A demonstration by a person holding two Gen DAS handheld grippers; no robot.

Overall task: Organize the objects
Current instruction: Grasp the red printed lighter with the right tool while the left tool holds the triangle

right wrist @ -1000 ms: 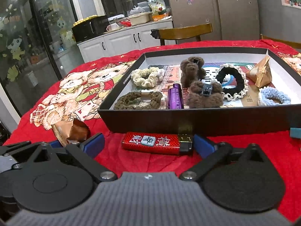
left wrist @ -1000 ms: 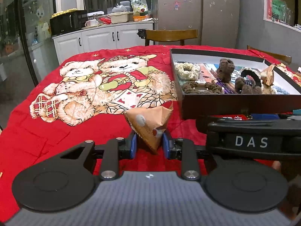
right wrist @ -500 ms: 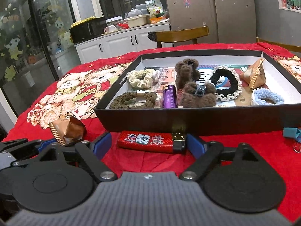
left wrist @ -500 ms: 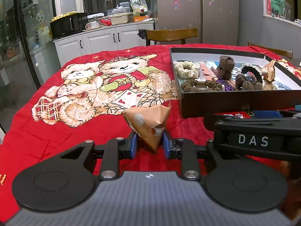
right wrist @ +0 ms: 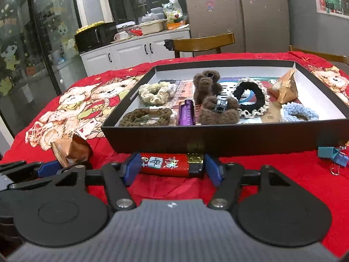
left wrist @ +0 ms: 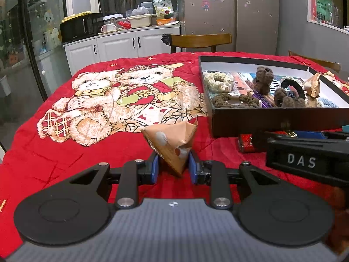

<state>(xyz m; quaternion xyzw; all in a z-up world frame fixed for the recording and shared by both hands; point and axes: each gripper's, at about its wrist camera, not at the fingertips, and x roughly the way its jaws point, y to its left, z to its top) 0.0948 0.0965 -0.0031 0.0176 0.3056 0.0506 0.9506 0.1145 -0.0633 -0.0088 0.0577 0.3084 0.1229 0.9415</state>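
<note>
On the red bear blanket [left wrist: 65, 152], at the left, the left gripper [left wrist: 171, 167] has its blue pads tight against a brown paper snack packet [left wrist: 172, 144]. The packet's point hangs down between the pads, so it is held and ready to carry.

Next to it, the right gripper [right wrist: 172, 170] sits low over a red lighter [right wrist: 168, 163]. Its jaws are closing in from both ends of the lighter. The pads look very near the ends, but I cannot tell if they press yet. The lighter lies flat on the blanket, just in front of the black box [right wrist: 218, 142].

The box is where things go. It already holds fuzzy hair ties, a purple lighter [right wrist: 186, 114] and another brown packet [right wrist: 283, 87] in the far corner. I think both held things belong in there with their twins.

At the far right, a blue clip [right wrist: 332, 156] waits on the blanket, not yet put away.
</note>
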